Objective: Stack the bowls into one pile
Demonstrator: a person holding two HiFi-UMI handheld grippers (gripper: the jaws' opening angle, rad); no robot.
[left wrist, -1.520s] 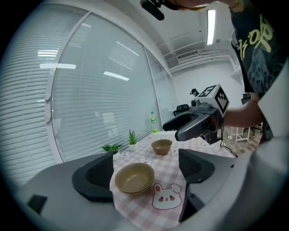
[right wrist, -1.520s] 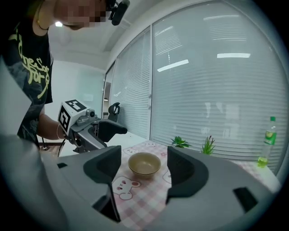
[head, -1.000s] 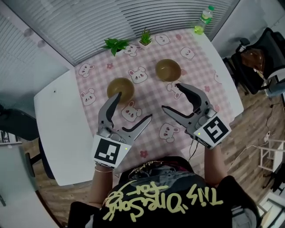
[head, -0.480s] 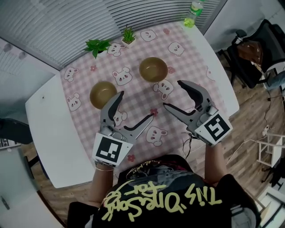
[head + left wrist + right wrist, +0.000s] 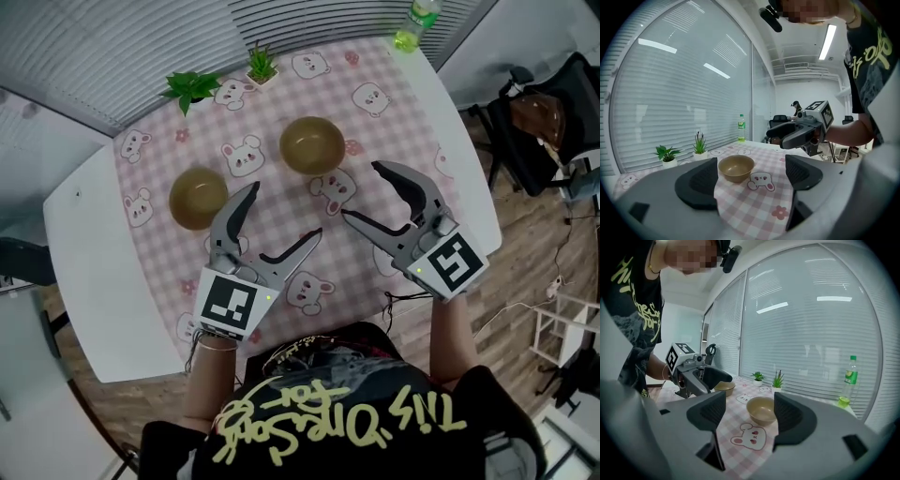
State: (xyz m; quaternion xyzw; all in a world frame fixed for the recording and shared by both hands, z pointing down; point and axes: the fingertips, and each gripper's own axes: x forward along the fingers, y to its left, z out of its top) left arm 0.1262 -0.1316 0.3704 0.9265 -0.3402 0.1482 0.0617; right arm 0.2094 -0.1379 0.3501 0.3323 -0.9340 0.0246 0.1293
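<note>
Pink tablecloth (image 5: 398, 131) bears left bowl (image 5: 198, 198) and right bowl (image 5: 312, 144), both empty; left tool (image 5: 286, 210) and right tool (image 5: 360, 191) spread, empty.

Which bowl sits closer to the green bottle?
The right-hand bowl, lying toward the table corner where the green bottle stands. The left-hand bowl sits farther from that corner, near the cloth's left edge.

The right gripper (image 5: 749, 414) hangs with jaws wide apart, a bowl (image 5: 761, 409) on the checked cloth (image 5: 750, 439) showing between them. Beyond, the left gripper (image 5: 708, 381) hovers near another bowl (image 5: 724, 388).
</note>
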